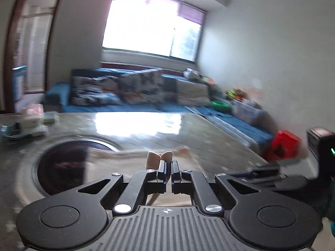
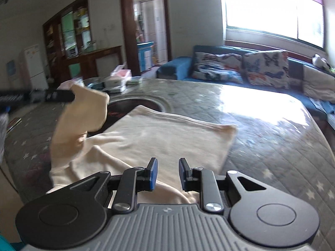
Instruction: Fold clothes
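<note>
Bright window (image 1: 150, 25), blue sofa (image 2: 240, 71), white walls (image 1: 272, 52)

We see garment (image 2: 167, 138): soft matt cream cloth | table (image 2: 261, 129): glossy patterned cover, sheen toward its far edge | right gripper (image 2: 166, 167): matt black plastic, bright metal screws

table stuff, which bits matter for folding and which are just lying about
In the job:
cream cotton garment
left gripper, shut on a pinch of it
right gripper, open

Lying about:
pink tissue box
blue butterfly-print cushions
red plastic crate
</note>
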Action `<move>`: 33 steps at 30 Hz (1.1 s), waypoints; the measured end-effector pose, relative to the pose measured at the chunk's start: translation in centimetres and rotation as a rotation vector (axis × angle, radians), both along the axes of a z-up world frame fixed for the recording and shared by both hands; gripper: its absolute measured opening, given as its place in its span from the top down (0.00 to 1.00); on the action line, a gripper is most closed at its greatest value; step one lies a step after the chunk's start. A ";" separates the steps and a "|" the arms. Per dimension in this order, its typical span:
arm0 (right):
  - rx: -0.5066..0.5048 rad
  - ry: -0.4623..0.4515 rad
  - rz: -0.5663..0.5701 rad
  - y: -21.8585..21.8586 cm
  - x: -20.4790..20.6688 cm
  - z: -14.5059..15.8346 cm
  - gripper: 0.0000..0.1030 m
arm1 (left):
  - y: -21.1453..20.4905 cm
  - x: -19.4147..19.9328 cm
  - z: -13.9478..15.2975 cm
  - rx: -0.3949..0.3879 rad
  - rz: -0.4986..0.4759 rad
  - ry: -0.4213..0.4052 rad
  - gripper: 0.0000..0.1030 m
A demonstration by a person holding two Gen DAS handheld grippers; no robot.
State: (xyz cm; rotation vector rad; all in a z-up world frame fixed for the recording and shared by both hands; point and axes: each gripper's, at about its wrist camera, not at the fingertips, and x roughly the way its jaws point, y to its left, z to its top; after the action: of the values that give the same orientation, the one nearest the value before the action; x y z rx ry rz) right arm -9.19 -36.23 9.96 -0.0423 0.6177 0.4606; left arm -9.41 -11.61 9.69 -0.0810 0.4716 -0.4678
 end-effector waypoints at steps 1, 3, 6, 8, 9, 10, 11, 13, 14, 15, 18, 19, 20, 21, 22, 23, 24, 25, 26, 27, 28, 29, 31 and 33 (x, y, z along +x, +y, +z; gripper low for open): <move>0.007 0.008 -0.009 -0.4 0.0 -0.1 0.79 | -0.9 0.0 -0.6 0.008 -0.032 0.019 0.96; 0.018 0.024 -0.024 -0.9 -0.1 -0.4 0.79 | -2.2 0.1 -1.9 0.021 -0.086 0.060 0.95; 0.031 0.043 -0.036 -1.5 -0.4 -0.8 0.79 | -3.4 0.3 -3.7 0.044 -0.146 0.119 0.93; 0.037 0.053 -0.036 -1.4 -0.4 -1.0 0.79 | -3.2 0.4 -4.6 0.057 -0.178 0.154 0.92; 0.041 0.061 -0.030 -1.3 -0.4 -1.1 0.79 | -2.9 0.4 -4.7 0.063 -0.184 0.162 0.90; 0.046 0.070 -0.023 -1.2 -0.4 -1.2 0.79 | -2.5 0.2 -4.7 0.068 -0.186 0.159 0.85; 0.050 0.078 -0.015 -1.0 -0.4 -1.3 0.79 | -2.1 -0.1 -4.7 0.072 -0.190 0.152 0.83; 0.056 0.093 0.003 -0.4 -0.3 -1.6 0.79 | -0.9 -0.4 -4.5 0.084 -0.172 0.135 0.75; 0.058 0.099 0.012 0.0 -0.2 -1.8 0.79 | -0.1 -0.4 -4.4 0.093 -0.153 0.128 0.75; 0.060 0.103 0.017 0.3 -0.2 -1.9 0.79 | 0.7 -0.4 -4.4 0.103 -0.130 0.121 0.75; 0.071 0.120 0.030 1.0 -0.1 -2.3 0.79 | 4.1 -0.5 -4.4 0.148 -0.018 0.099 0.74; 0.076 0.127 0.034 1.1 -0.1 -2.4 0.79 | 5.2 -0.6 -4.6 0.163 0.021 0.093 0.68; 0.081 0.134 0.038 1.3 0.0 -2.5 0.79 | 6.3 -0.7 -4.8 0.171 0.050 0.100 0.66; 0.075 0.138 0.041 1.5 0.0 -2.7 0.78 | 7.4 -1.1 -5.1 0.175 0.070 0.111 0.65; 0.068 0.144 0.042 1.7 0.0 -2.9 0.78 | 8.5 -1.4 -5.4 0.180 0.089 0.122 0.65; 0.062 0.152 0.041 1.8 0.2 -3.2 0.75 | 9.4 -1.7 -5.6 0.185 0.105 0.132 0.65; 0.061 0.163 0.035 1.9 0.4 -3.6 0.75 | 10.0 -2.1 -5.9 0.194 0.108 0.138 0.64; 0.059 0.175 0.029 2.0 0.7 -3.9 0.75 | 10.3 -2.6 -6.1 0.206 0.108 0.137 0.62; 0.058 0.187 0.023 2.0 0.9 -4.3 0.75 | 10.6 -3.1 -6.4 0.217 0.106 0.135 0.61; 0.065 0.201 0.021 2.1 1.1 -4.7 0.75 | 10.6 -3.4 -6.6 0.228 0.099 0.132 0.61; 0.062 0.202 0.021 2.2 1.2 -4.8 0.76 | 10.6 -3.6 -6.8 0.236 0.093 0.131 0.61; 0.058 0.201 0.022 2.4 1.2 -4.9 0.76 | 10.6 -3.8 -7.1 0.244 0.091 0.129 0.61; 0.044 0.196 0.021 2.8 1.3 -5.0 0.80 | 10.5 -3.8 -7.6 0.256 0.089 0.119 0.61; 0.022 0.187 0.017 3.2 1.2 -4.9 0.87 | 10.6 -3.9 -8.1 0.266 0.085 0.111 0.63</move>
State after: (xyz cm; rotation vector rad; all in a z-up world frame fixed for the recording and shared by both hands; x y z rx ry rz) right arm -8.00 -33.04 5.06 0.0164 0.7963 0.4910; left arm -13.28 -1.00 1.57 0.1295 0.6330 -0.3145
